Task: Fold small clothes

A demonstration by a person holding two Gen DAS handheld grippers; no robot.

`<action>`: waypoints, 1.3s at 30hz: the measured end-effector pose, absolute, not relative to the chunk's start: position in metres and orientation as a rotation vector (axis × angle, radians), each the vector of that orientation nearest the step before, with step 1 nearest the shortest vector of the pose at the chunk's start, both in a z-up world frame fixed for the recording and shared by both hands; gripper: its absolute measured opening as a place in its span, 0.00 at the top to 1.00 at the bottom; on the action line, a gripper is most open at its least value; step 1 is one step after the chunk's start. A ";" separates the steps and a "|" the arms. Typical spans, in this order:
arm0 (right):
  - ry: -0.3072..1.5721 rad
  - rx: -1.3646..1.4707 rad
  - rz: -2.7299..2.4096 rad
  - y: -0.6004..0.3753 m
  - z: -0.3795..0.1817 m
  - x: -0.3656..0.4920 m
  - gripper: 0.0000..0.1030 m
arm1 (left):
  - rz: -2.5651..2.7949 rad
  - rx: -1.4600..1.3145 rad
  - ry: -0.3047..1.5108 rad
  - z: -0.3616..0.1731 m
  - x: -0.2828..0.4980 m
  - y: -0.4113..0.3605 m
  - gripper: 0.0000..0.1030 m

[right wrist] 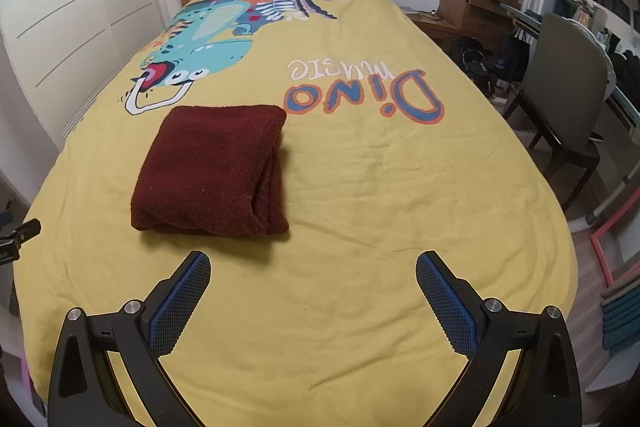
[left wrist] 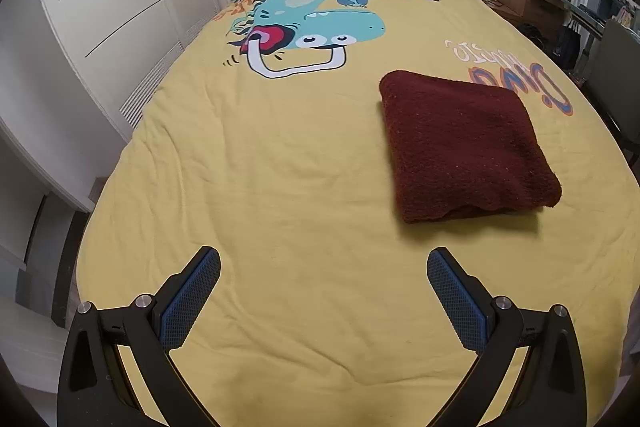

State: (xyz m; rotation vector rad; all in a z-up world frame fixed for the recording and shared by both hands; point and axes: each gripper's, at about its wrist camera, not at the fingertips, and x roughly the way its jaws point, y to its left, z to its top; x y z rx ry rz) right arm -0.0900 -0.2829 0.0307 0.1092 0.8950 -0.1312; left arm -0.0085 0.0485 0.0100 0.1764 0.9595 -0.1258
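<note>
Right gripper (right wrist: pixel 313 267) gapes just behind the folded maroon garment (right wrist: pixel 212 167).

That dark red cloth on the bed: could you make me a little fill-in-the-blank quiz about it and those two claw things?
1. The dark red cloth lies already ____ into a thick rectangle.
2. It rests on a ____ bedspread printed with a dinosaur.
3. The left gripper and the right gripper both have their jaws ____, holding nothing.
4. In the right wrist view, the cloth lies to the ____ of the gripper's midline.

Missing words: folded; yellow; open; left
</note>
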 end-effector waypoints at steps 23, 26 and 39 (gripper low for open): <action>0.903 0.119 -0.189 -0.295 0.033 -0.089 0.00 | -0.194 0.186 0.939 0.012 0.002 0.034 0.01; 0.909 0.111 -0.193 -0.296 0.033 -0.089 0.00 | -0.188 0.171 0.942 0.011 0.004 0.037 0.01; 0.935 0.111 -0.198 -0.299 0.025 -0.089 0.00 | -0.175 0.165 0.950 0.009 0.006 0.043 0.01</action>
